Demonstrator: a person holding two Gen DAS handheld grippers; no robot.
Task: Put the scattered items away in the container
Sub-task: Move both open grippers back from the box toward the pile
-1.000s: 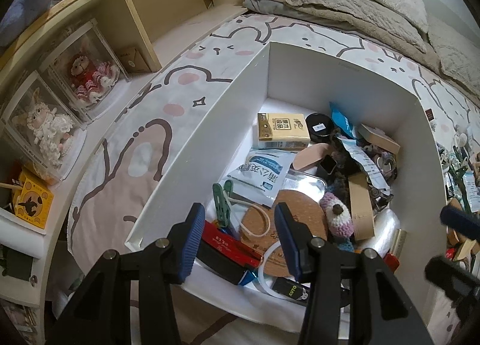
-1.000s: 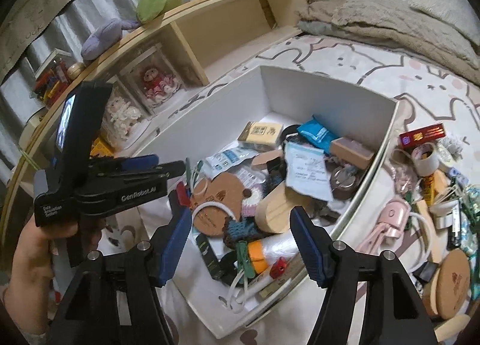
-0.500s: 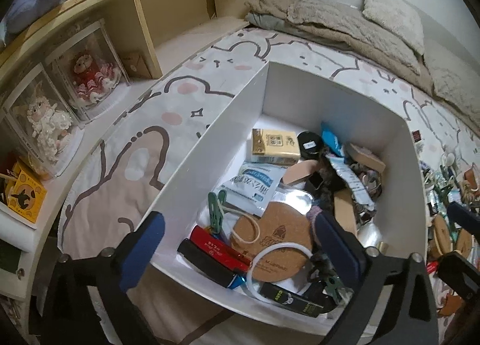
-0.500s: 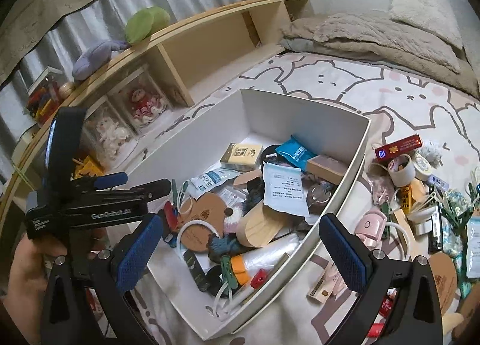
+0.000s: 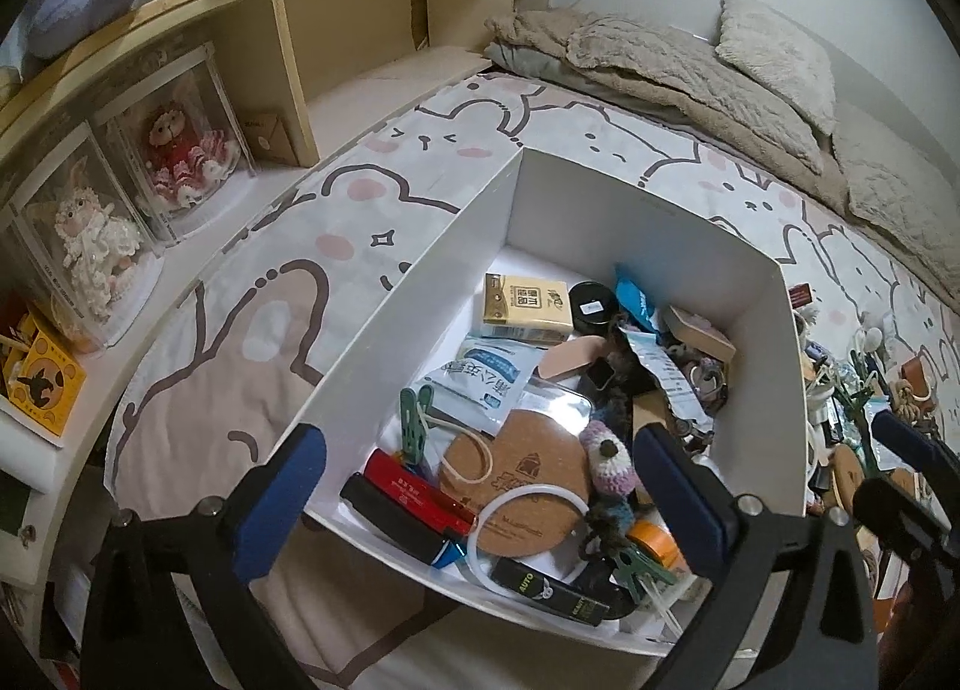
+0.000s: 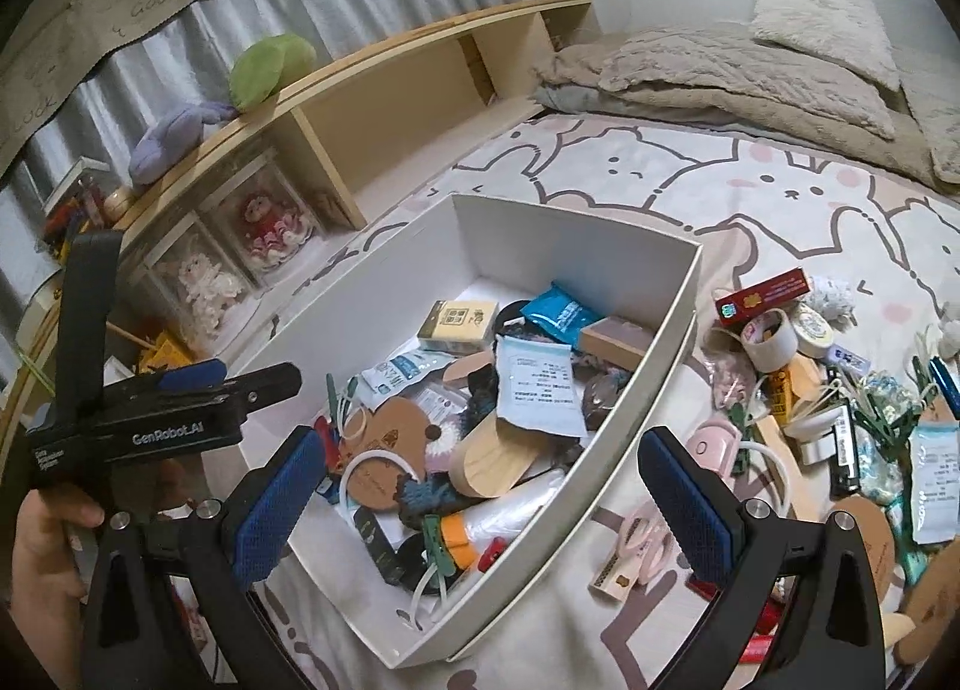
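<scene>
A white box (image 5: 414, 294) lies on the bunny-print bed, holding several items: a yellow tissue pack (image 5: 528, 300), a cork coaster (image 5: 516, 480), a red case (image 5: 414, 492). My left gripper (image 5: 480, 498) hovers over the box's near end, open, with nothing between its pads. My right gripper (image 6: 480, 510) stands open over the box's (image 6: 630, 402) near corner, also with nothing in it. To the right of the box, several loose items lie on the sheet: a red carton (image 6: 762, 297), a tape roll (image 6: 765, 339), a pink device (image 6: 711, 447), a cork coaster (image 6: 864, 534).
A wooden shelf (image 6: 372, 90) with clear doll cases (image 5: 180, 150) runs along the left. A beige blanket (image 5: 660, 66) and pillows lie at the back. A hand (image 6: 36, 540) holds the left gripper's black housing (image 6: 150, 432) left of the box.
Both grippers' jaws have spread from narrower to fully wide. Both views have pulled back a little from the box, so more of it shows. The box's contents look unmoved.
</scene>
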